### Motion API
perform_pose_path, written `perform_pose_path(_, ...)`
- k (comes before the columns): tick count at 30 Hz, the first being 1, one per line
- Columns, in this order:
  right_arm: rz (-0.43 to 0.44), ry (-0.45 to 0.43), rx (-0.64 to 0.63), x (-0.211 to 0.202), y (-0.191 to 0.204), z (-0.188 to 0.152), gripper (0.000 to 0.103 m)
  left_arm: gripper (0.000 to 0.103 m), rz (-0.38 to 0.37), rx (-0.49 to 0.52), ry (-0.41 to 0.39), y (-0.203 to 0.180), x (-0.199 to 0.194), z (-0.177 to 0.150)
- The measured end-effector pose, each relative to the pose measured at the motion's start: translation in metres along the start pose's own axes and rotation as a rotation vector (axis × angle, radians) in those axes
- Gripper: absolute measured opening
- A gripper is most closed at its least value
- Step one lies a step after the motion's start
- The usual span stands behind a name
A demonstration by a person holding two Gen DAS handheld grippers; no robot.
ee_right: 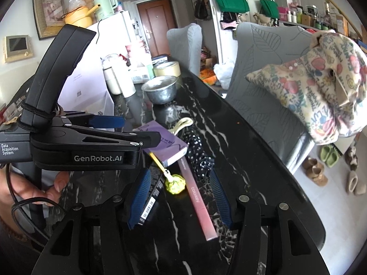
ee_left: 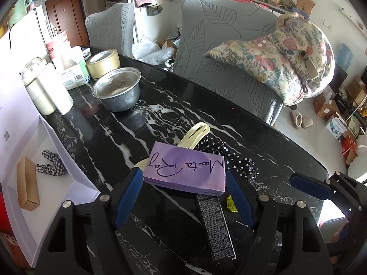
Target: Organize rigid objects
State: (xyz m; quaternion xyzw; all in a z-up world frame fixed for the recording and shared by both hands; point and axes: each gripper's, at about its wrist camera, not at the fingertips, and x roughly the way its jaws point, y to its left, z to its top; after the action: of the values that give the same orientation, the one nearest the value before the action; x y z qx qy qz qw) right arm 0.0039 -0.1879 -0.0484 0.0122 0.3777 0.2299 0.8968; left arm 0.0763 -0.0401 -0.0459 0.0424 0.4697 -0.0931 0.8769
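Tongs of the left hand gape either side of the purple box — lined up to clamp it — while right tongs wait spread over the pink tube.

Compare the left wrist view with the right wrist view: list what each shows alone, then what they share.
Left wrist only: the inside of the white box, with a brown carton and a checked scrunchie in it.

Right wrist only: a long pink box, a yellow pick, and the left gripper seen from the side.

Both: the purple box, cream hair clip, dotted scrunchie, black carton, metal bowl and tape roll on the black marble table.
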Motion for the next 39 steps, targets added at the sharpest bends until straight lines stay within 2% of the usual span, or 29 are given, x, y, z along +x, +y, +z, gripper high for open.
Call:
perform_pose_path(5, 0.049, 0.041, -0.002, 0.014, -0.003, -0.009, 0.044, 0.075, -0.003, -0.007, 0.01, 0.003, 0.007, -0.001)
perform_pose_path(11, 0.103, 0.073, -0.021, 0.031, 0.001, -0.015, 0.044, 0.075, 0.013, 0.025, -0.026, 0.001, 0.008, 0.0)
perform_pose_path(14, 0.13, 0.083, -0.018, 0.038, 0.001, -0.016, 0.038, 0.075, 0.032, 0.036, -0.04, 0.0, 0.01, 0.002)
perform_pose_path(19, 0.121, 0.088, -0.031, 0.046, -0.001, -0.017, 0.036, 0.075, 0.004, 0.063, -0.012, -0.003, 0.019, 0.005)
perform_pose_path(23, 0.101, 0.086, -0.06, 0.047, 0.002, -0.016, 0.036, 0.075, 0.033, 0.099, 0.034, -0.008, 0.031, 0.006)
perform_pose_path(26, 0.088, 0.083, -0.073, 0.047, 0.002, -0.016, 0.036, 0.075, -0.004, 0.122, 0.046, -0.012, 0.035, 0.005)
perform_pose_path(33, 0.075, 0.062, -0.121, 0.05, 0.007, -0.017, 0.036, 0.075, -0.048, 0.079, 0.076, -0.004, 0.038, 0.008)
perform_pose_path(35, 0.075, 0.058, -0.131, 0.052, 0.01, -0.017, 0.031, 0.075, -0.052, 0.061, 0.079, -0.001, 0.038, 0.007)
perform_pose_path(36, 0.067, 0.061, -0.133, 0.054, 0.012, -0.017, 0.024, 0.075, -0.045, 0.055, 0.079, 0.001, 0.037, 0.007)
perform_pose_path(39, 0.066, 0.069, -0.127, 0.056, 0.011, -0.017, 0.024, 0.075, -0.033, 0.053, 0.07, 0.005, 0.034, 0.005)
